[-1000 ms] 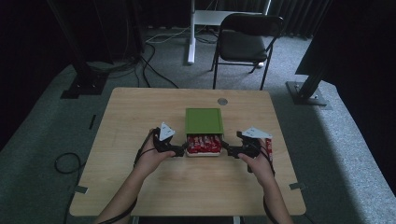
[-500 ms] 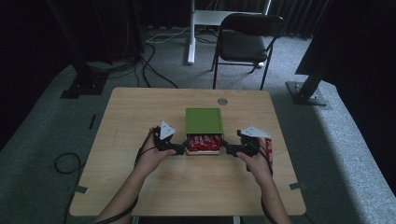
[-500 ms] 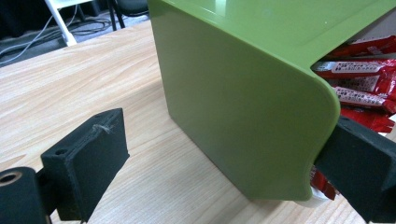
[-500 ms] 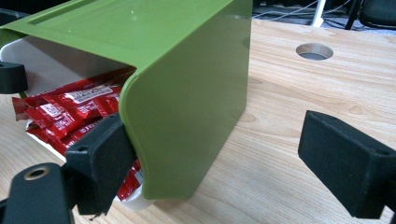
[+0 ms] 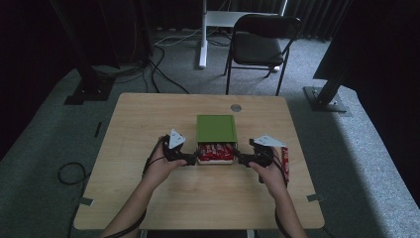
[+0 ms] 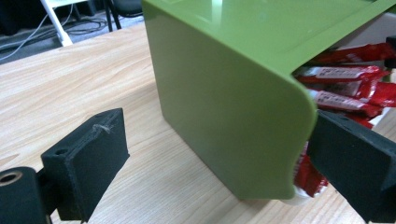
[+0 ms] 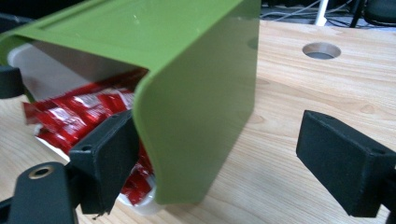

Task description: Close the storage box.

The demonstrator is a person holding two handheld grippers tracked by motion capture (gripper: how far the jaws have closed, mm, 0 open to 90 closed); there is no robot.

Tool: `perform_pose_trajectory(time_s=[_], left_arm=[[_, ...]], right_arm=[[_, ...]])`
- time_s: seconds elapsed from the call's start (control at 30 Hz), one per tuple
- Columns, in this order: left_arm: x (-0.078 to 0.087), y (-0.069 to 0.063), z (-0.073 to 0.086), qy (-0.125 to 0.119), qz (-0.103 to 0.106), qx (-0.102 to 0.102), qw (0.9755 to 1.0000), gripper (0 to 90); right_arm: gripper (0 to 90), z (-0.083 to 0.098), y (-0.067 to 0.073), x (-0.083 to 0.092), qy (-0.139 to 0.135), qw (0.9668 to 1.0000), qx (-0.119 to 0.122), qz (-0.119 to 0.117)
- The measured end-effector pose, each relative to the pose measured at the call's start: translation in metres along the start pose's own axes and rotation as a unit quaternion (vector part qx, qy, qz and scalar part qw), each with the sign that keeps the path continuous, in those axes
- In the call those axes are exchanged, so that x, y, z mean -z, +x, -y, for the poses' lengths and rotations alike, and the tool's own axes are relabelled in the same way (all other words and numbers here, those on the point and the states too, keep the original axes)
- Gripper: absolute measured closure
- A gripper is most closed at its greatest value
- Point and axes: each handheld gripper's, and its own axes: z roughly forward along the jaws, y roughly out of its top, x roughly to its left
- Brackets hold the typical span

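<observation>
A green box lid (image 5: 216, 128) sits pushed back over a white tray of red snack packets (image 5: 216, 150) at the table's middle. My left gripper (image 5: 191, 159) is open at the box's front left corner. In the left gripper view the green lid (image 6: 224, 93) stands between the jaws of that gripper (image 6: 219, 172), and one jaw lies against the red packets (image 6: 345, 88). My right gripper (image 5: 242, 159) is open at the front right corner. There the green lid (image 7: 187, 93) again stands between the jaws of the gripper (image 7: 226, 161), with red packets (image 7: 79, 116) inside.
A loose red packet (image 5: 285, 161) lies on the wooden table (image 5: 148, 119) just right of my right hand. A round cable hole (image 5: 236, 107) is behind the box. A black chair (image 5: 262, 44) and stand legs are on the floor beyond.
</observation>
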Motion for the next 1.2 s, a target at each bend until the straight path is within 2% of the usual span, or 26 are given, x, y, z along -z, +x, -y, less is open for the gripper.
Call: perform_pose_trajectory(time_s=[0.2,0.4,0.57,0.77,0.93,1.2], left_arm=[[0.008,-0.004,0.000,-0.008,0.005,-0.002,1.0000,5.9],[0.014,-0.003,0.006,-0.005,-0.004,-0.003,1.0000,5.9],[0.022,-0.001,0.010,-0.002,-0.006,0.001,1.0000,5.9],[0.031,0.001,0.016,0.011,-0.012,-0.005,0.9999,5.9],[0.037,0.004,0.019,0.008,-0.017,-0.001,0.9998,5.8],[0.042,0.011,0.035,0.021,-0.022,0.008,0.9995,5.9]], right_arm=[[11.7,-0.003,0.004,0.008,-0.011,0.9999,0.007,-0.009],[11.4,-0.004,0.006,0.015,-0.015,0.9998,0.005,-0.012],[11.5,-0.003,0.006,0.020,-0.011,0.9997,0.023,-0.003],[11.5,0.002,0.004,0.022,-0.007,0.9999,0.015,0.001],[11.5,0.005,0.002,0.023,-0.006,0.9999,0.013,0.003],[11.5,0.012,0.001,0.030,0.001,0.9998,0.016,0.011]])
